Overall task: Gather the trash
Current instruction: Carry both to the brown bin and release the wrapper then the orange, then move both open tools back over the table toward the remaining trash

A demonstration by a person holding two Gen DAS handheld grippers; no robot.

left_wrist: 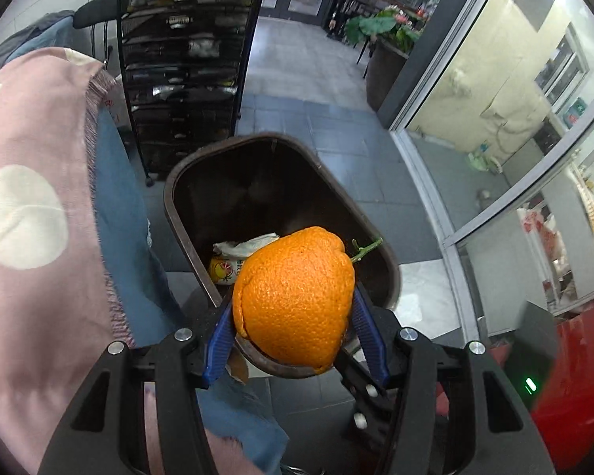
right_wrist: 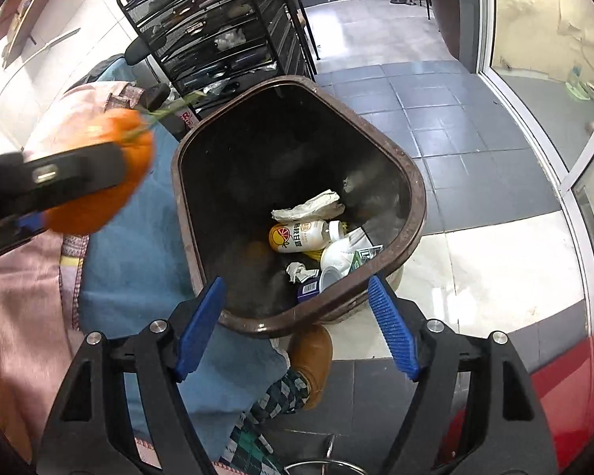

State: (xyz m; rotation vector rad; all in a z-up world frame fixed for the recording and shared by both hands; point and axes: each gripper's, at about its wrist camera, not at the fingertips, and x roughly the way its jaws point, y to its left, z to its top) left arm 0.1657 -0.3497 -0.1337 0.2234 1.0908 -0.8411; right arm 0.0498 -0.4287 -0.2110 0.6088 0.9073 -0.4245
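My left gripper [left_wrist: 293,301] is shut on an orange [left_wrist: 295,297] with a green stem, held above the near rim of a dark brown trash bin [left_wrist: 178,182]. In the right wrist view the same orange [right_wrist: 134,146] and left gripper sit left of the bin [right_wrist: 414,182]. My right gripper [right_wrist: 297,295] is open and empty, just over the bin's near rim. Inside the bin lie a white drink bottle [right_wrist: 301,235], crumpled paper [right_wrist: 311,206] and a white cup [right_wrist: 336,257].
A black mesh drawer rack [right_wrist: 217,35] stands behind the bin. Pink and blue cloth [right_wrist: 130,261] lies to the left. A brown shoe [right_wrist: 313,356] is by the bin's base. A glass wall [left_wrist: 514,99] runs on the right, and a red object [right_wrist: 566,388] is at lower right.
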